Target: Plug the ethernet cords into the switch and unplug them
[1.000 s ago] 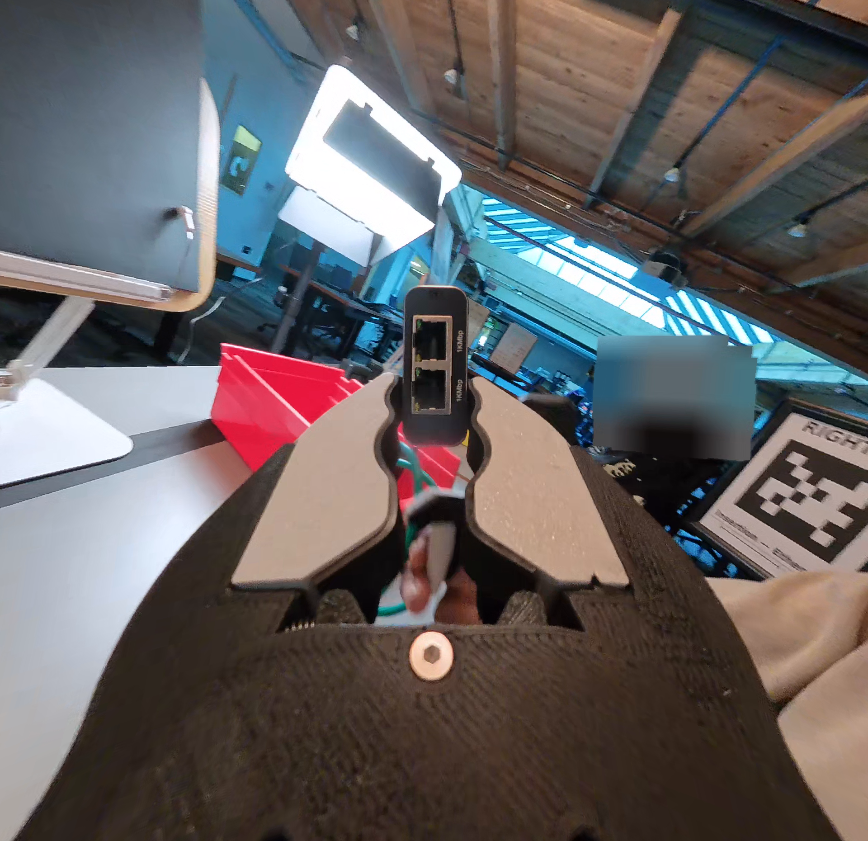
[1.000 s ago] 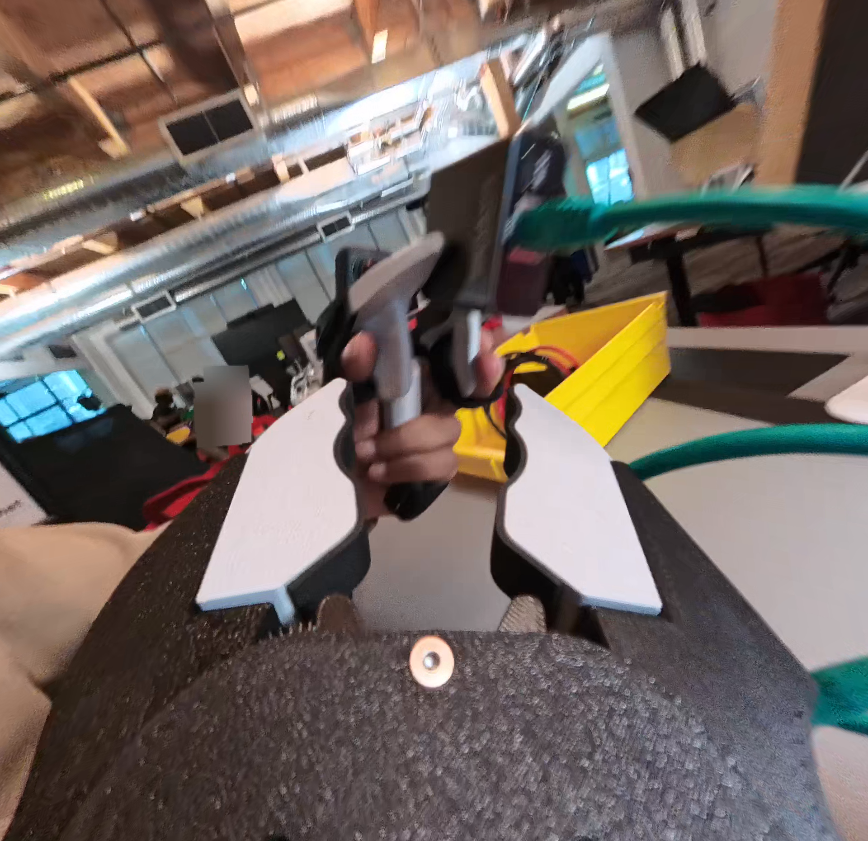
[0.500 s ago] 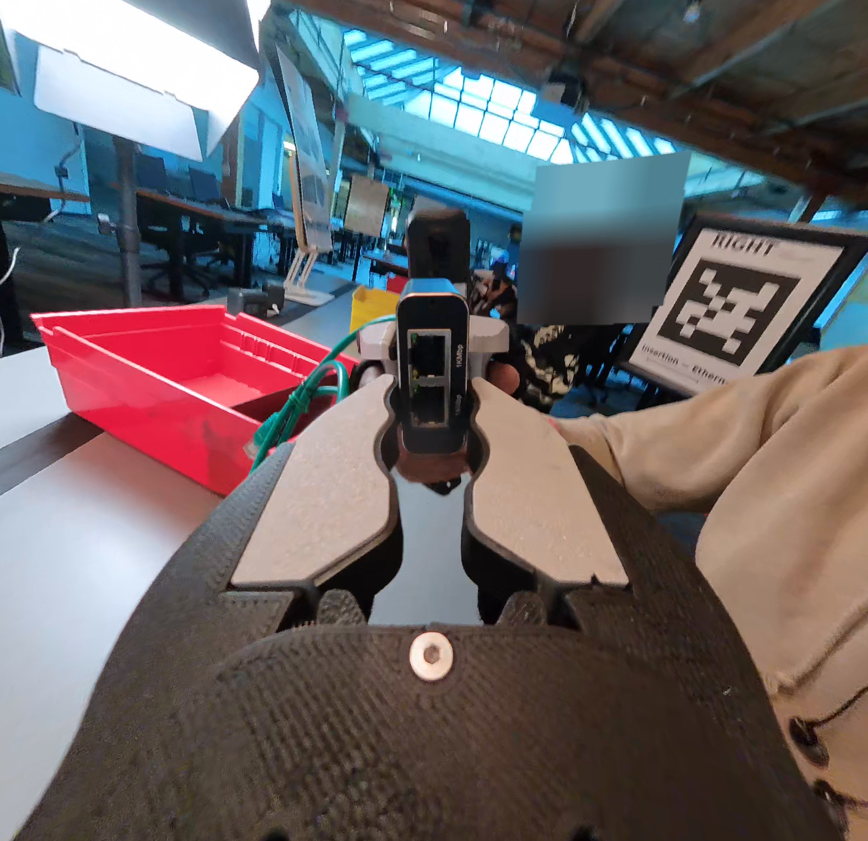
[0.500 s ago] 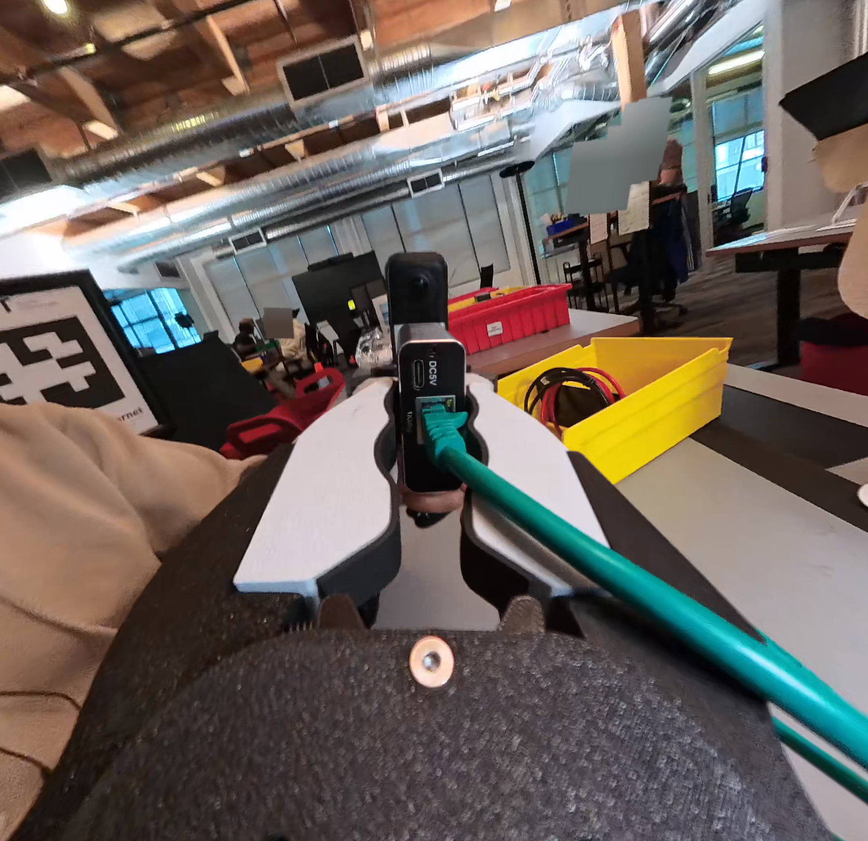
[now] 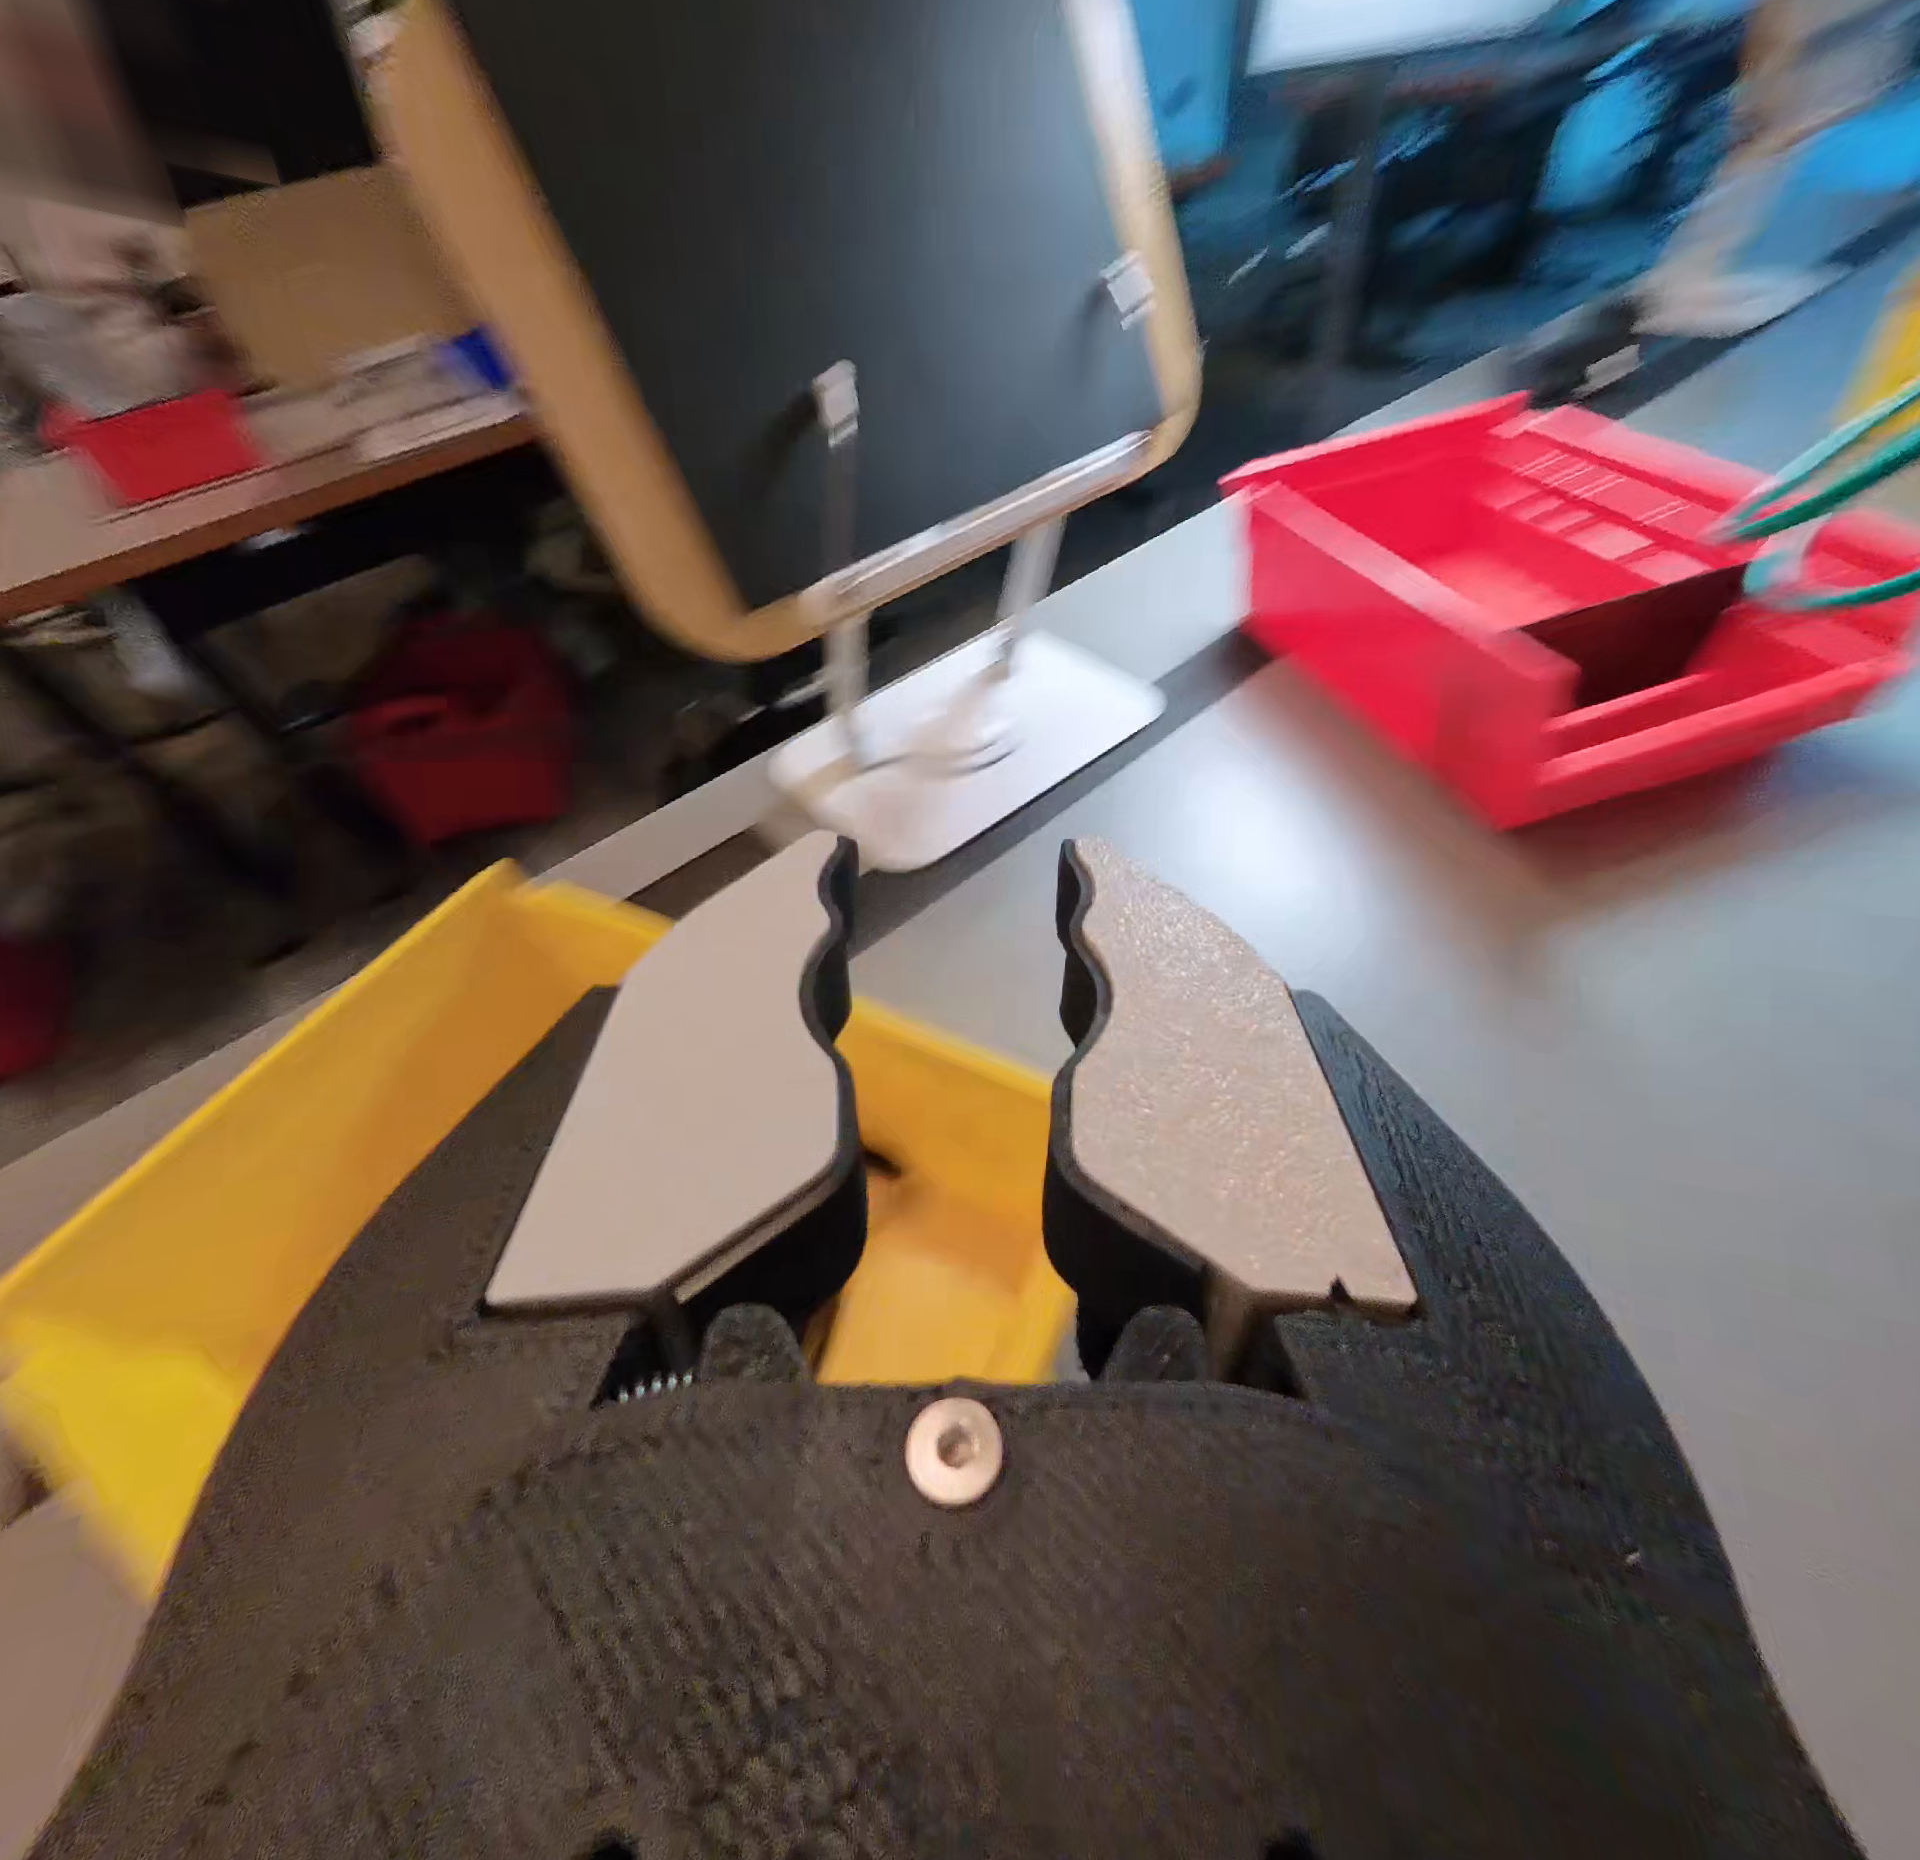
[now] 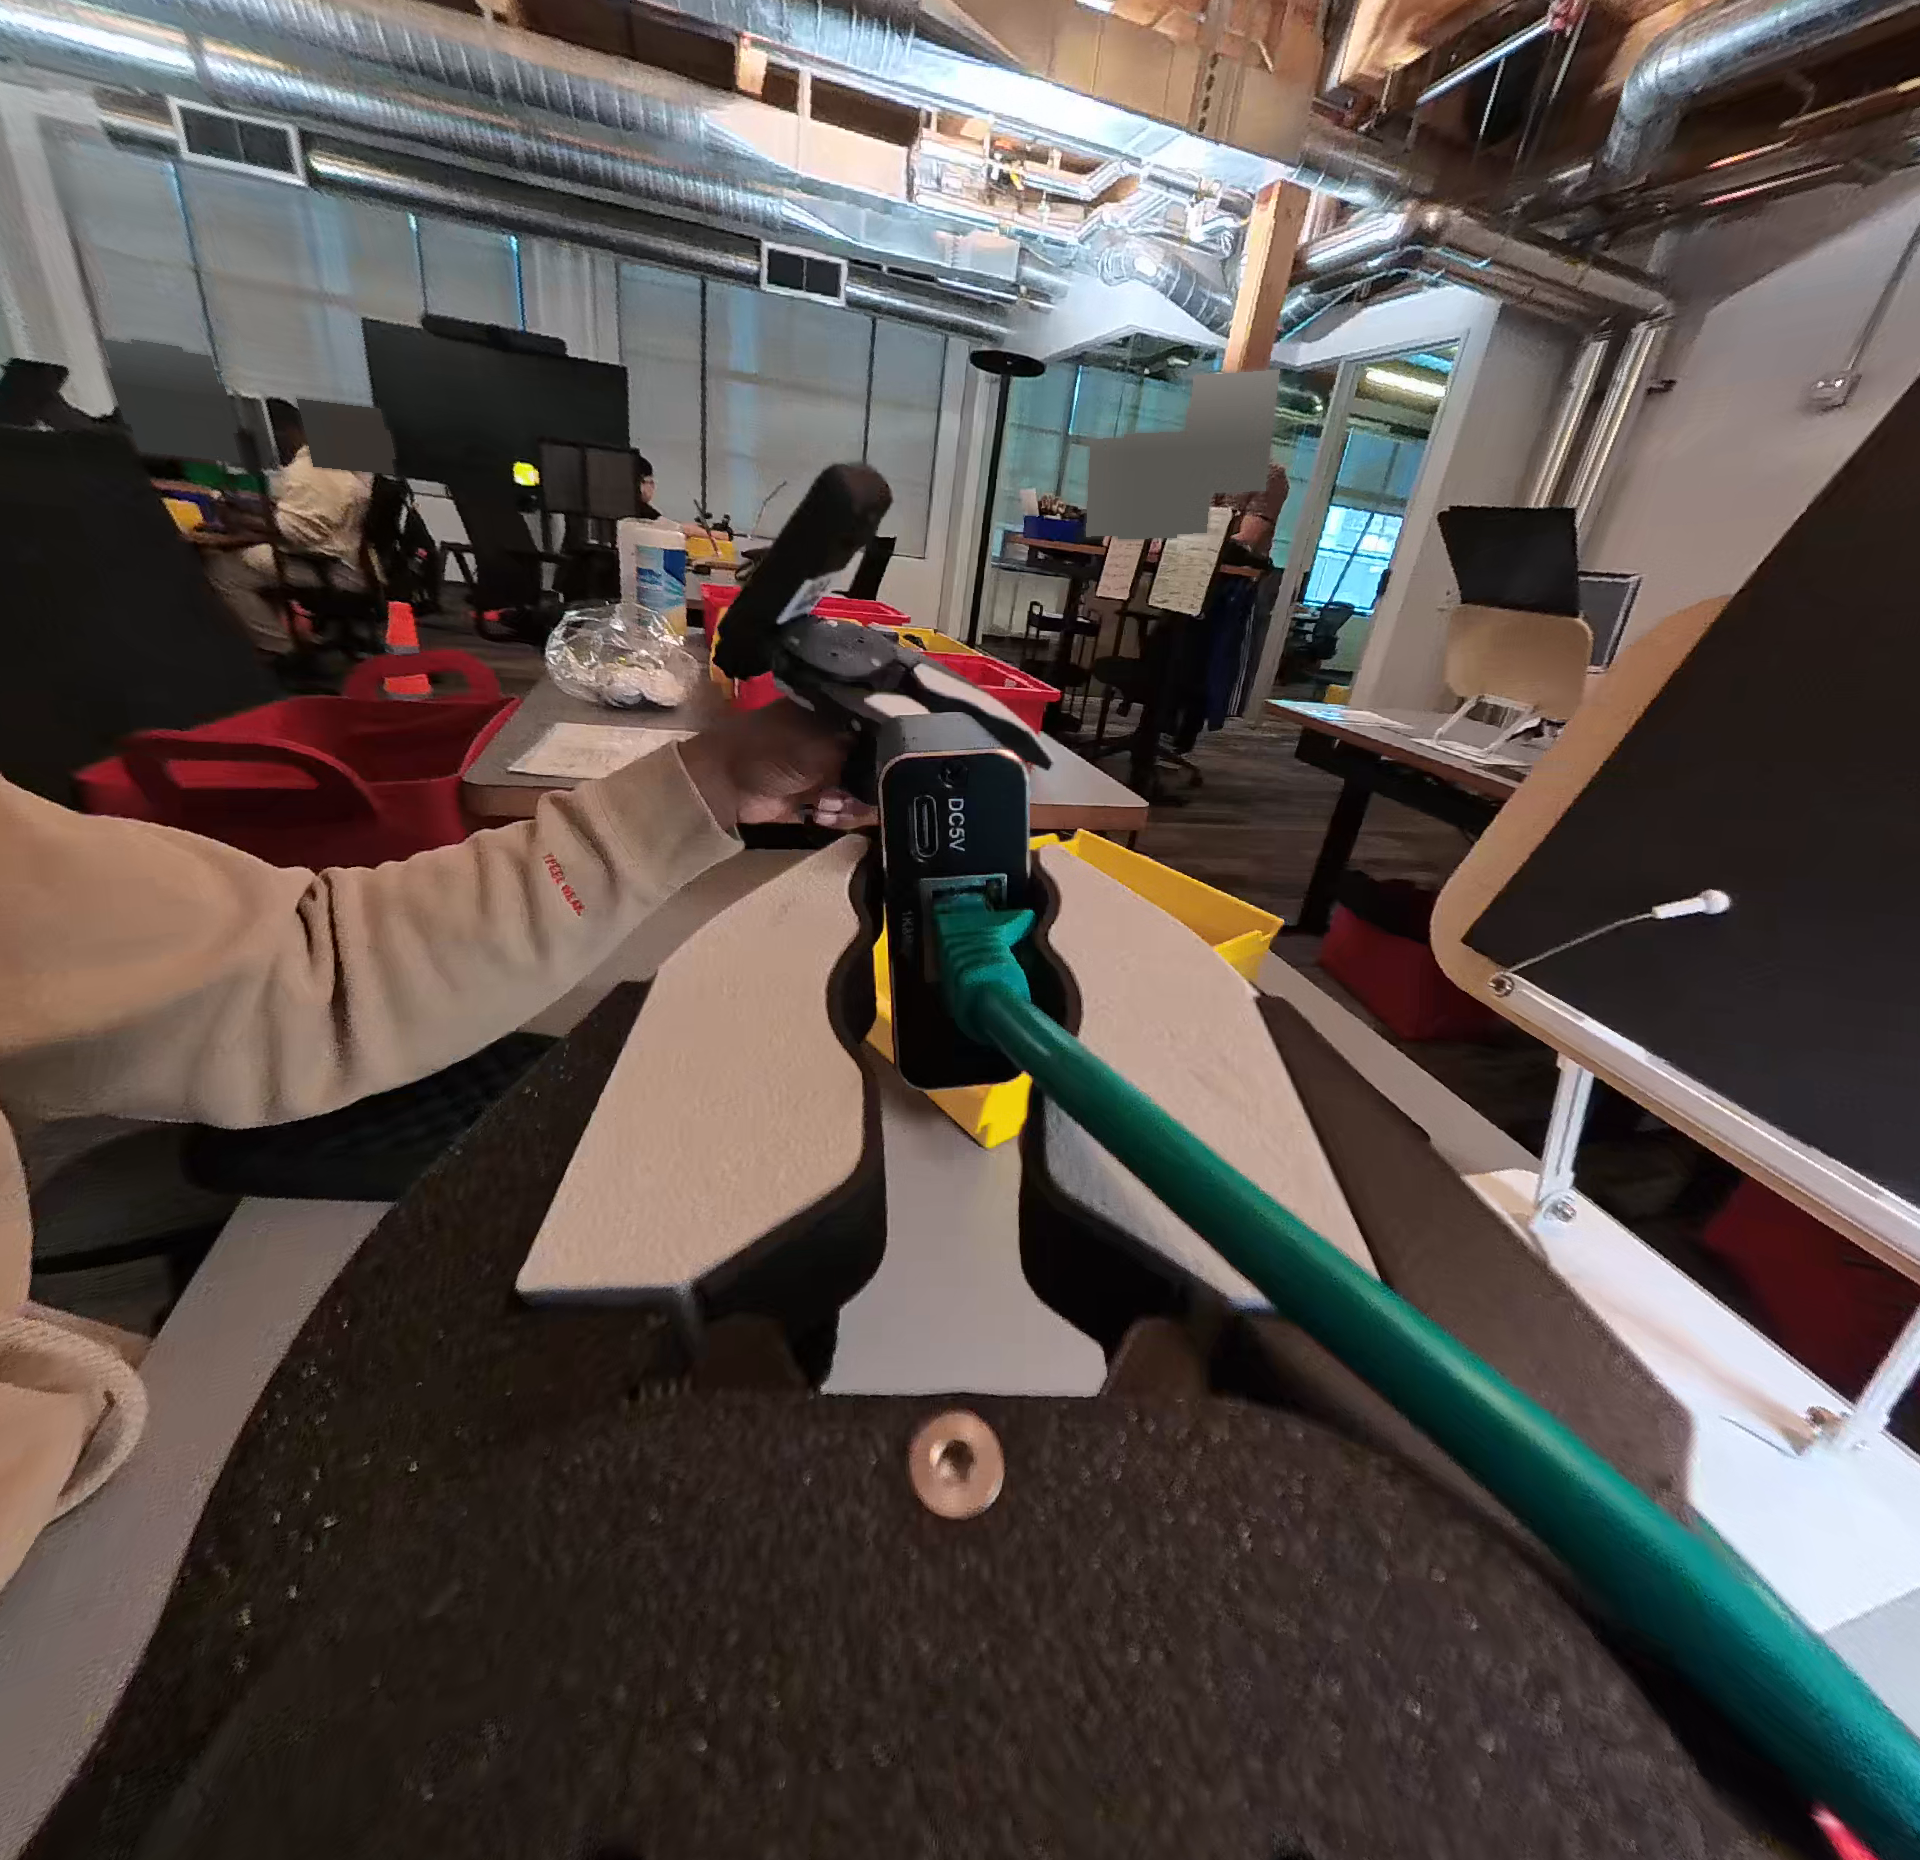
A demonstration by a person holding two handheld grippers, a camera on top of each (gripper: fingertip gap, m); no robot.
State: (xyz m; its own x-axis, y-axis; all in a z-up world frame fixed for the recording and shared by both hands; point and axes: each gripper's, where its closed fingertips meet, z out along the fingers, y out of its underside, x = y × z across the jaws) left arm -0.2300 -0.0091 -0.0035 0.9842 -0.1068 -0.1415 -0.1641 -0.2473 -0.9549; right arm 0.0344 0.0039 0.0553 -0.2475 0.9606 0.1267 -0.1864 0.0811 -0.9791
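Note:
In the right wrist view my right gripper (image 6: pixel 954 860) is shut on a small black switch (image 6: pixel 956 823), held upright between the fingertips. A green ethernet cord (image 6: pixel 1247 1228) is plugged into its lower port and runs back to the lower right. My left gripper (image 5: pixel 956 860) is open and empty, hovering over a yellow bin (image 5: pixel 312 1083). It also shows in the right wrist view (image 6: pixel 935 704), just behind the switch, held by a hand in a beige sleeve (image 6: pixel 364 948). More green cord (image 5: pixel 1829 480) shows at the right edge of the blurred left wrist view.
A red bin (image 5: pixel 1455 647) sits on the grey table (image 5: pixel 1455 1031) to the right. A dark board with a tan frame (image 5: pixel 831 252) stands on a white base (image 5: pixel 977 750); it is also at the right in the right wrist view (image 6: pixel 1714 875). The yellow bin (image 6: pixel 1174 896) lies behind the switch. My hands' fingertips stand some 25 cm from each other.
My left gripper has let go of the switch, opened, and swung away over the yellow bin. My right gripper keeps hold of the switch with the green cord plugged in.

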